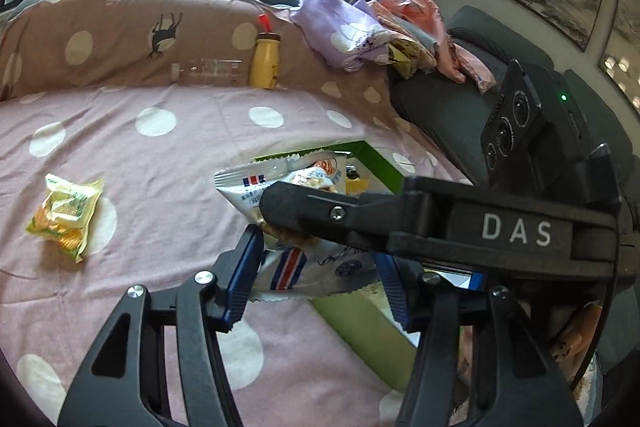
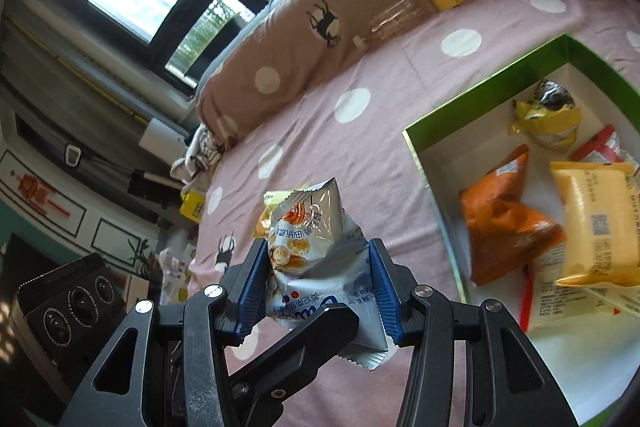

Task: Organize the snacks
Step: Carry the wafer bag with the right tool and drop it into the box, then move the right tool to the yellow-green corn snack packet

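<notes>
A white and blue snack packet [image 1: 300, 259] [image 2: 320, 267] hangs above the pink dotted bedsheet. My left gripper [image 1: 320, 275] has its blue pads around the packet's lower end; whether they press it I cannot tell. My right gripper [image 2: 320, 287] is shut on the same packet, and its black finger [image 1: 320, 211] crosses the left wrist view. A green box [image 2: 424, 163] lies to the right with an orange packet [image 2: 504, 215], a yellow packet [image 2: 596, 223] and others inside. A green-yellow chips packet [image 1: 64, 215] lies alone on the sheet at the left.
A yellow bottle [image 1: 265, 57] and a clear plastic bottle [image 1: 208, 71] lie against the brown dotted pillow [image 1: 100, 43]. Crumpled clothes [image 1: 360, 27] sit on a dark sofa arm [image 1: 448, 107] at the right. The window is behind the bed.
</notes>
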Action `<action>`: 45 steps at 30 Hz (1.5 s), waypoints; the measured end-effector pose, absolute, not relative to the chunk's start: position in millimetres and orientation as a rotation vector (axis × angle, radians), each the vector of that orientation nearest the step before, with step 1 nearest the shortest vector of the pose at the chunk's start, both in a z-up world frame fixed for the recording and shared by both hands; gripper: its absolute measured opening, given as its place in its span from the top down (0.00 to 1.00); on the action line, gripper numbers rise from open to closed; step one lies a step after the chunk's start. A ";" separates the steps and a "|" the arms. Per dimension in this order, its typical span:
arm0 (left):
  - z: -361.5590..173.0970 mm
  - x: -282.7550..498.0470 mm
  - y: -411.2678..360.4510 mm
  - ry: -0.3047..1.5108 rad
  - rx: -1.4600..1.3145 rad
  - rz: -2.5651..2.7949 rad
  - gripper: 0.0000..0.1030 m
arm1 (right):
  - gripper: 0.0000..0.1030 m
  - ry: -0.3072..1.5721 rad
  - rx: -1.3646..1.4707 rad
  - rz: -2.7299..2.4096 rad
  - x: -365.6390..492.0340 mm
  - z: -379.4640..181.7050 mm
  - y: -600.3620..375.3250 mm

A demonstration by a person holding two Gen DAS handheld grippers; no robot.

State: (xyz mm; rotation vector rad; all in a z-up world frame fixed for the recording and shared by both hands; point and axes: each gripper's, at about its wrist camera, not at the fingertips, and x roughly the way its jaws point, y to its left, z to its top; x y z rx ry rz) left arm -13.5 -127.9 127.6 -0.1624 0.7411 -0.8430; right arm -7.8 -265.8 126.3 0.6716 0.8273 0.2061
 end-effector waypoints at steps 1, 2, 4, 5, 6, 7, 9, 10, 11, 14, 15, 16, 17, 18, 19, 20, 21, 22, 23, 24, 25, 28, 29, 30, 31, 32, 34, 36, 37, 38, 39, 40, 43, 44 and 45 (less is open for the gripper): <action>130.0 -13.6 -135.3 0.736 -0.159 -0.858 0.44 | 0.50 0.809 0.676 0.187 -11.2 129.0 -274.1; 131.7 -13.4 -144.9 0.737 -0.152 -0.873 0.42 | 0.50 0.791 0.684 0.170 -15.2 131.1 -282.1; 133.4 -13.9 -159.7 0.744 -0.110 -0.880 0.33 | 0.50 0.750 0.715 0.122 -23.5 133.8 -301.5; 132.9 -13.8 -165.9 0.746 -0.084 -0.889 0.32 | 0.50 0.729 0.729 0.082 -27.9 134.1 -311.3; 131.1 -13.4 -169.8 0.747 -0.062 -0.893 0.32 | 0.50 0.714 0.733 0.026 -31.8 134.7 -320.1; 129.3 -13.0 -173.8 0.747 -0.034 -0.892 0.32 | 0.50 0.701 0.725 -0.046 -35.5 135.1 -329.0; 123.6 -8.2 -172.1 0.753 0.004 -0.853 0.32 | 0.50 0.679 0.717 -0.176 -42.2 133.3 -345.2; 120.0 -3.4 -168.3 0.762 0.012 -0.819 0.32 | 0.50 0.672 0.727 -0.213 -44.2 131.0 -352.6; 115.8 2.4 -162.6 0.778 0.016 -0.785 0.32 | 0.50 0.671 0.738 -0.232 -44.9 128.7 -358.6; 103.9 22.7 -138.5 0.831 -0.003 -0.641 0.32 | 0.50 0.699 0.765 -0.251 -43.1 120.2 -367.7; 101.6 28.9 -128.9 0.843 -0.017 -0.599 0.32 | 0.50 0.711 0.764 -0.267 -40.9 117.9 -368.3; 99.1 35.5 -117.2 0.855 -0.036 -0.552 0.32 | 0.49 0.716 0.760 -0.281 -41.0 116.7 -365.2; 97.3 40.5 -106.0 0.863 -0.053 -0.510 0.31 | 0.46 0.715 0.756 -0.295 -41.3 116.8 -364.4; 96.8 43.2 -97.1 0.866 -0.068 -0.479 0.28 | 0.43 0.706 0.747 -0.299 -40.8 118.4 -362.5; 95.8 46.1 -86.6 0.870 -0.086 -0.444 0.24 | 0.35 0.694 0.737 -0.294 -44.6 121.3 -361.1; 94.6 49.6 -75.5 0.876 -0.102 -0.406 0.15 | 0.25 0.681 0.719 -0.284 -46.0 125.2 -358.1; 94.8 49.2 -67.7 0.877 -0.112 -0.387 0.13 | 0.22 0.664 0.697 -0.273 -48.0 129.4 -354.0; 94.7 48.4 -58.2 0.872 -0.123 -0.370 0.13 | 0.21 0.649 0.673 -0.266 -49.3 134.1 -349.4; 93.9 50.1 -49.2 0.871 -0.130 -0.346 0.13 | 0.21 0.640 0.651 -0.259 -49.3 138.1 -344.1; 94.0 51.2 -43.5 0.873 -0.134 -0.321 0.13 | 0.21 0.638 0.638 -0.250 -48.5 140.9 -339.5; 93.7 52.0 -35.9 0.873 -0.138 -0.295 0.13 | 0.21 0.636 0.630 -0.229 -47.1 143.2 -333.4; 92.0 54.5 -15.1 0.871 -0.163 -0.247 0.13 | 0.21 0.657 0.618 -0.128 -36.1 145.6 -312.3; 91.3 55.4 -8.4 0.873 -0.179 -0.235 0.13 | 0.21 0.670 0.611 -0.095 -30.3 145.4 -304.0; 90.5 56.4 -1.2 0.873 -0.202 -0.218 0.13 | 0.21 0.687 0.601 -0.068 -23.3 145.3 -295.1; 89.6 58.5 5.4 0.874 -0.225 -0.201 0.13 | 0.21 0.708 0.588 -0.050 -15.5 144.8 -285.2; 88.5 60.6 12.2 0.873 -0.250 -0.182 0.13 | 0.21 0.729 0.571 -0.035 -6.6 145.1 -274.8; 85.0 64.1 21.7 0.876 -0.292 -0.149 0.13 | 0.21 0.766 0.536 0.014 13.1 144.1 -254.7; 81.1 68.0 24.1 0.886 -0.305 -0.138 0.13 | 0.21 0.818 0.500 0.069 39.1 142.3 -232.6; 79.1 69.7 24.8 0.894 -0.308 -0.134 0.13 | 0.21 0.839 0.482 0.085 50.7 140.8 -223.2; 76.2 72.0 25.9 0.906 -0.313 -0.128 0.13 | 0.21 0.861 0.463 0.099 62.6 138.9 -213.2; 73.6 75.4 27.0 0.916 -0.321 -0.122 0.13 | 0.21 0.887 0.442 0.118 75.5 136.2 -202.8; 70.7 77.9 30.7 0.927 -0.338 -0.108 0.13 | 0.21 0.917 0.424 0.145 87.6 131.6 -193.1; 61.8 83.9 47.1 0.956 -0.415 -0.069 0.13 | 0.21 1.007 0.396 0.199 118.8 113.3 -167.5; 59.9 85.7 51.5 0.964 -0.435 -0.063 0.13 | 0.21 1.034 0.390 0.210 127.2 106.4 -160.7; 58.5 86.8 55.0 0.971 -0.449 -0.056 0.13 | 0.21 1.062 0.390 0.222 136.2 97.8 -153.0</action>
